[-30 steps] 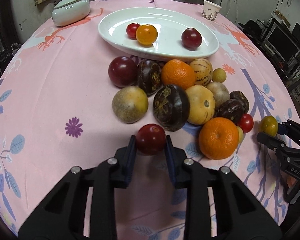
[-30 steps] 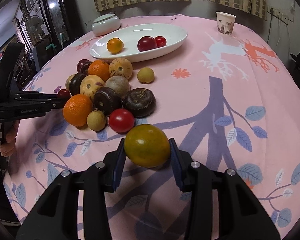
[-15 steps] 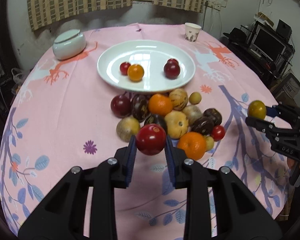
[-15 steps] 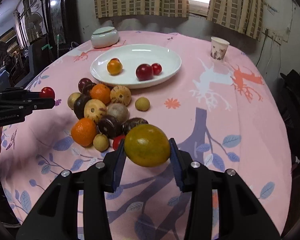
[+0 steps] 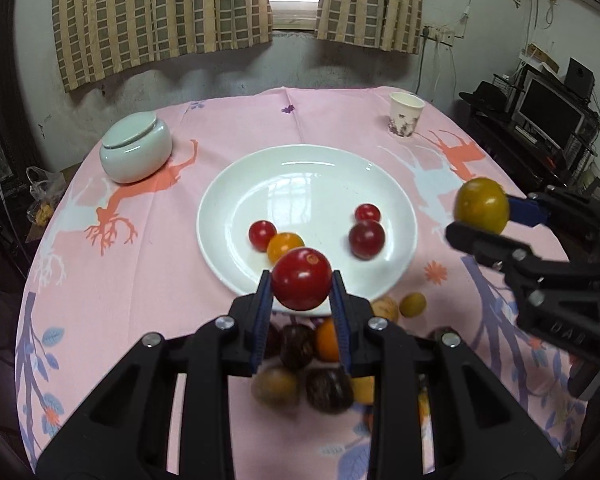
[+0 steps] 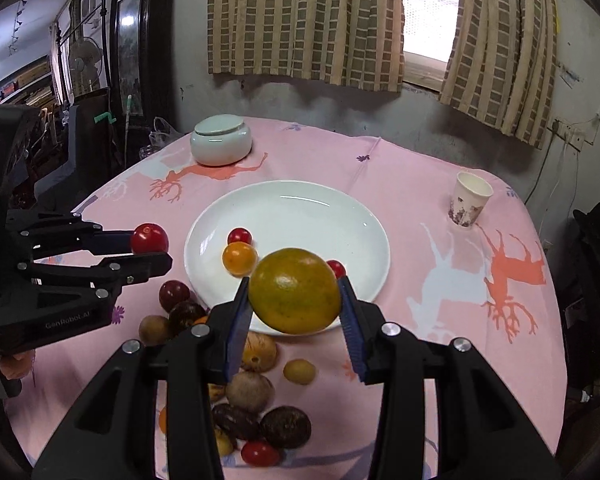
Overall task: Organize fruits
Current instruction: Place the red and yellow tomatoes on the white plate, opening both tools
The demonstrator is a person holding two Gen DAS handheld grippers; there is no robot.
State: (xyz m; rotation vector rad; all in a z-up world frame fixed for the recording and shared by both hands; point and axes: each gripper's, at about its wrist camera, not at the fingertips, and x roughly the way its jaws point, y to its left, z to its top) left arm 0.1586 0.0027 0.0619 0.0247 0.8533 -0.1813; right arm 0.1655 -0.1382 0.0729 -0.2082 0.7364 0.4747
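My left gripper (image 5: 301, 280) is shut on a red tomato (image 5: 302, 278), held in the air over the near rim of the white plate (image 5: 312, 176). My right gripper (image 6: 294, 294) is shut on a yellow-green citrus fruit (image 6: 294, 290), also aloft at the plate's near edge. Each gripper shows in the other's view: the right gripper (image 5: 482, 216) to the right, the left gripper (image 6: 150, 246) to the left. On the plate (image 6: 300, 208) lie a small orange fruit (image 5: 285, 245), a dark red plum (image 5: 366, 239) and two small red tomatoes. A pile of loose fruits (image 6: 252, 384) lies on the cloth before the plate.
A pink patterned cloth (image 5: 148, 240) covers the round table. A pale lidded jar (image 5: 135, 150) stands at the back left and a paper cup (image 5: 406, 120) at the back right. Curtains and a wall are behind; a monitor stand (image 5: 548, 112) is off the right edge.
Both grippers have risen off the cloth with their fruits and moved toward the plate. The fruit pile now lies below and behind the fingers.
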